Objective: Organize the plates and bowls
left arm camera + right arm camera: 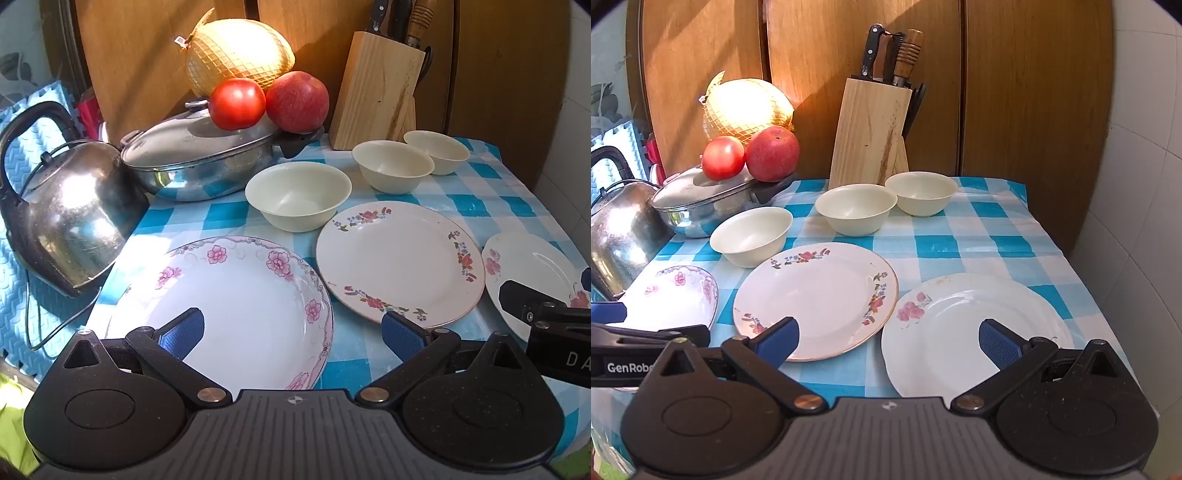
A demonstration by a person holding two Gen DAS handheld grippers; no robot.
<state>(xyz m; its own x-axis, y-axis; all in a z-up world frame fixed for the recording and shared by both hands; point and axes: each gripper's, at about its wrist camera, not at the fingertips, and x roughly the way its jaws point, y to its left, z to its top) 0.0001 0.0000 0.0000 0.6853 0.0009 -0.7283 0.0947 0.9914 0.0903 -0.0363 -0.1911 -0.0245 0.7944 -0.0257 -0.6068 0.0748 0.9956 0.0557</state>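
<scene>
**Three plates and three bowls spread on the checked cloth, both grippers empty**

The knife block stands at the back of the blue-checked tablecloth, holding several knives. Just in front of the block sit two cream bowls: the right bowl and the middle bowl, close together. The left bowl lies further forward and to the block's left, near the lidded steel pan. All three bowls are empty.

Nearer the cameras than the bowls are three empty plates in a row: the deep pink-flowered plate far left of the block, the red-flowered plate in the middle, and the plain-rimmed plate on the right.

On the pan's lid rest a tomato and an apple, with a netted melon behind them. A steel kettle stands left of the pan.

The left gripper hovers over the deep plate's near edge, jaws spread wide, holding nothing. The right gripper hangs between the middle and right plates, jaws likewise wide apart and empty.
</scene>
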